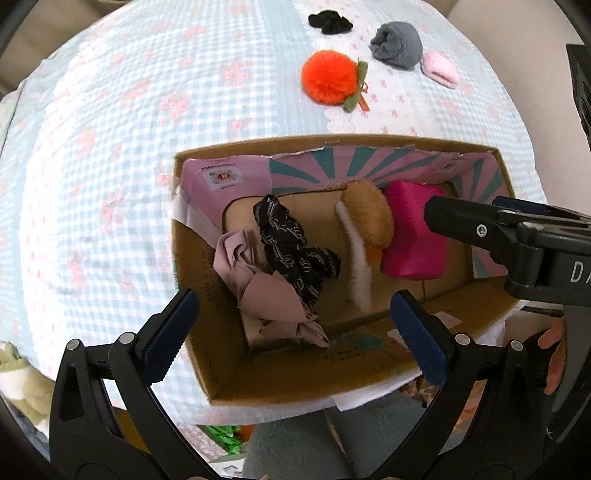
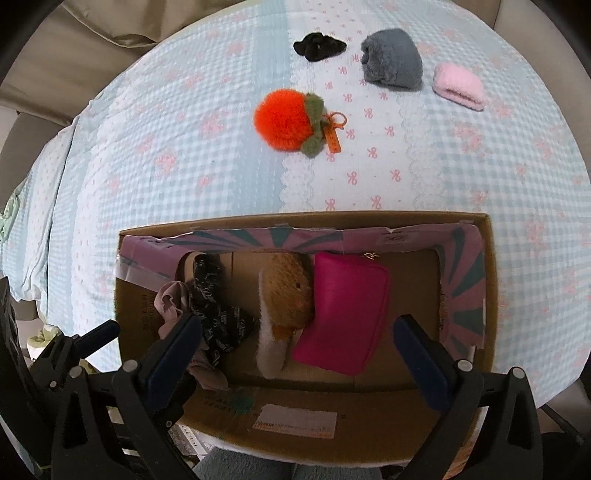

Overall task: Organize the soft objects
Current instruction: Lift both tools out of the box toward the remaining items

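Observation:
An open cardboard box [image 1: 218, 373] [image 2: 487, 295] sits at the near edge of the bed. Inside lie a mauve cloth [image 1: 258, 280] [image 2: 168, 301], a black printed scrunchie [image 1: 291, 243] [image 2: 218, 317], a tan and white plush [image 1: 367, 218] [image 2: 286, 295] and a magenta pouch [image 1: 412, 236] [image 2: 343, 314]. My left gripper [image 1: 295, 339] hangs open above the box's near left part, nothing between its fingers. My right gripper [image 2: 299, 354] is open above the pouch and plush, holding nothing; its finger [image 1: 461, 221] shows in the left wrist view.
On the checked blue bedspread [image 2: 184, 147] beyond the box lie an orange pompom charm [image 1: 330, 79] [image 2: 286, 120], a black scrunchie [image 1: 330, 22] [image 2: 317, 46], a grey fuzzy roll [image 1: 397, 44] [image 2: 391, 59] and a pink fuzzy roll [image 1: 439, 68] [image 2: 460, 85].

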Demonstrator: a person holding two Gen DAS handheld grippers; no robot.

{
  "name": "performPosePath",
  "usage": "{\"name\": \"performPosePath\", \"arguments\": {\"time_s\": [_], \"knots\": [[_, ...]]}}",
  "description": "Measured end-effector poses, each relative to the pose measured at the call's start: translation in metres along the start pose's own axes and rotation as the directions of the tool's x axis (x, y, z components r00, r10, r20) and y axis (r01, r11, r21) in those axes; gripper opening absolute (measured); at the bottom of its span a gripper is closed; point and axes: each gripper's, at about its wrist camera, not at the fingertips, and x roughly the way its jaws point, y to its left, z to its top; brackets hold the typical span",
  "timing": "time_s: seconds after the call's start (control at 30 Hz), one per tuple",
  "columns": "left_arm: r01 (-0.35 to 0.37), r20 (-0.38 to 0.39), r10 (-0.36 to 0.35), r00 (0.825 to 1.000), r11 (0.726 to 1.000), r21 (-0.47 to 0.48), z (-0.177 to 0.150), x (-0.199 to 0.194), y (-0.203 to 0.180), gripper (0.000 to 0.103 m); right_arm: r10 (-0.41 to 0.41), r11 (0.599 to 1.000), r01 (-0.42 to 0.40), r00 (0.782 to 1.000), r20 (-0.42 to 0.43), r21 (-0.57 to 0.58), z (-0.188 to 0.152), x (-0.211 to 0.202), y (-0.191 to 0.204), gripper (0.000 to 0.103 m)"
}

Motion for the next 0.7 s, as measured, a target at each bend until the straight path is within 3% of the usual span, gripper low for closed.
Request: {"name": "performPosePath", "arguments": {"time_s": [0.37,0.7], "knots": [[0.009,0.105,-0.005,0.994,0.999,-0.039,-0.010,-0.076,0.004,0.103,-0.049,0.998,0.052,0.990,0.135,-0.019,-0.016,-0.071,0.013,0.103],[-0.003,0.244,0.023,0.969,0.997,-0.082,-0.015,-0.143,0.001,0.103,-0.108,0.994,0.109,0.939,0.326,0.015,-0.044,-0.165,0.019,0.103]]}}
